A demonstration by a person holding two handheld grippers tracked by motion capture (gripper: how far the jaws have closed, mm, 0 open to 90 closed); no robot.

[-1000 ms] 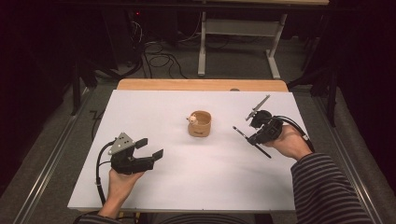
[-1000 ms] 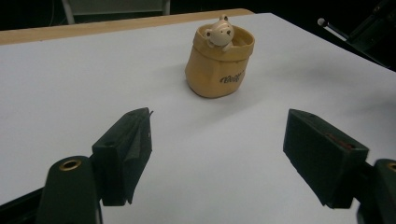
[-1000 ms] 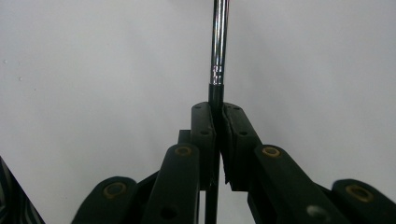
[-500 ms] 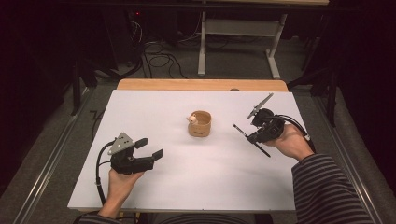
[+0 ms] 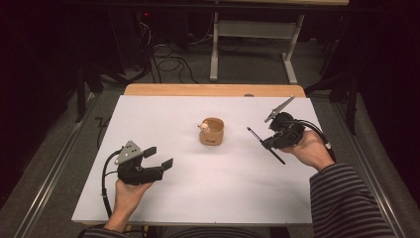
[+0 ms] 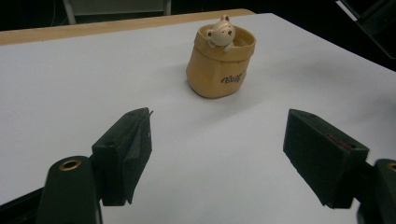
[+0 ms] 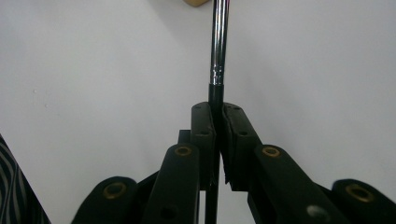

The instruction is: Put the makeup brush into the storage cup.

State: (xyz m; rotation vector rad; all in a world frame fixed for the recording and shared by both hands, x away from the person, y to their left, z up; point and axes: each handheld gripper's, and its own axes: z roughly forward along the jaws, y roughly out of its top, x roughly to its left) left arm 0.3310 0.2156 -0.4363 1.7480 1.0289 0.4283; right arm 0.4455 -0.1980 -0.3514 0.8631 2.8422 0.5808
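Right tongs point(image 5: 270, 144) shifted slightly; clamped brush point(image 5: 255, 136) points toward cup point(image 5: 212, 132).

Right gripper view: brush point(image 7: 218, 42) runs off the top edge, so its tip is cut off; lower shaft hidden betw. the pads of the right gripper point(image 7: 218, 122), which are clamped on it. A sliver of the tan pot point(image 7: 194, 3) pokes in at the top edge, rest cut off. Striped sleeve point(image 7: 18, 196) clipped at bottom-left corner. Left gripper view: left gripper point(image 6: 218, 154) has both arms cut by the bottom edge; lettering on the pot too blurry to read. High view: brush tip too small to make out; small dark mark on the wooden strip point(image 5: 208, 89) can't be identified; room beyond the table point(image 5: 208, 208) mostly lost in dark.
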